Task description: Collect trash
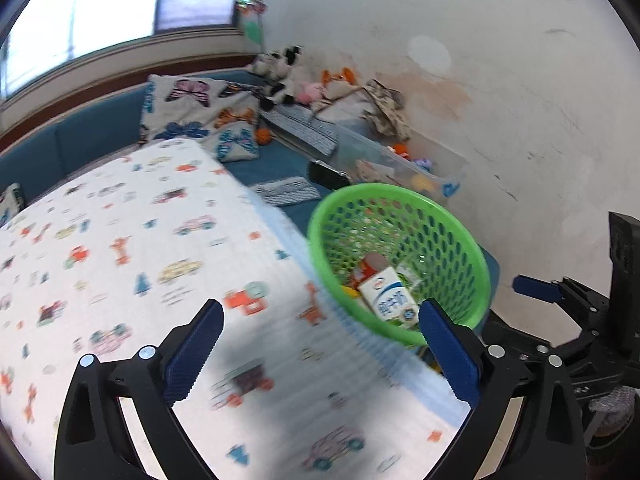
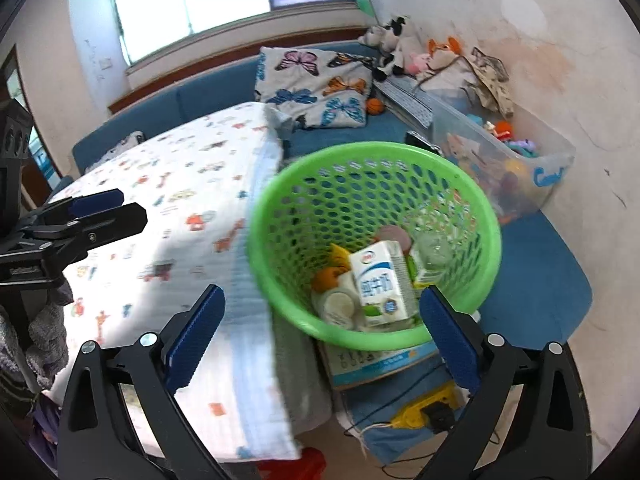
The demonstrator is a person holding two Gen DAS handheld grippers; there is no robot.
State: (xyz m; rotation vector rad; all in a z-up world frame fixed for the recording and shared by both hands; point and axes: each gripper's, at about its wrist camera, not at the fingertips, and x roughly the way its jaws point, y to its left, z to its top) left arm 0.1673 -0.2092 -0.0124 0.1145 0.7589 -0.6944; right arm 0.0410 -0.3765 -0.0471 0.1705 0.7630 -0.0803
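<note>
Blue-padded fingers of the left gripper point(image 1: 322, 344) stand spread wide with nothing between them, hanging over a patterned tablecloth point(image 1: 132, 240) printed with small cars and animals. From the right wrist, the right gripper point(image 2: 322, 340) is spread just as wide and also holds nothing; its view looks almost straight down into the green basket point(image 2: 472, 292), which the left view shows only from the side.

Only the right view shows what lies under and beside the basket: a flat printed box point(image 2: 380, 364) beneath its rim, and below that a yellow power strip point(image 2: 420, 412) with a black plug and thin cords on a blue mat. It also catches the left gripper at the far left, seen side-on, so its opening cannot be judged there.

Behind the basket runs a blue bench point(image 2: 540, 280) along a stained white wall, carrying a butterfly-print cushion point(image 2: 316, 84), a clear plastic bin point(image 2: 556, 168) of toys and a heap of plush toys point(image 2: 400, 48). A bright window sits above.

Inside the basket, a white-and-blue milk carton point(image 2: 380, 284) lies on top of other trash: a round white lid, an orange scrap, a crumpled clear wrapper.
</note>
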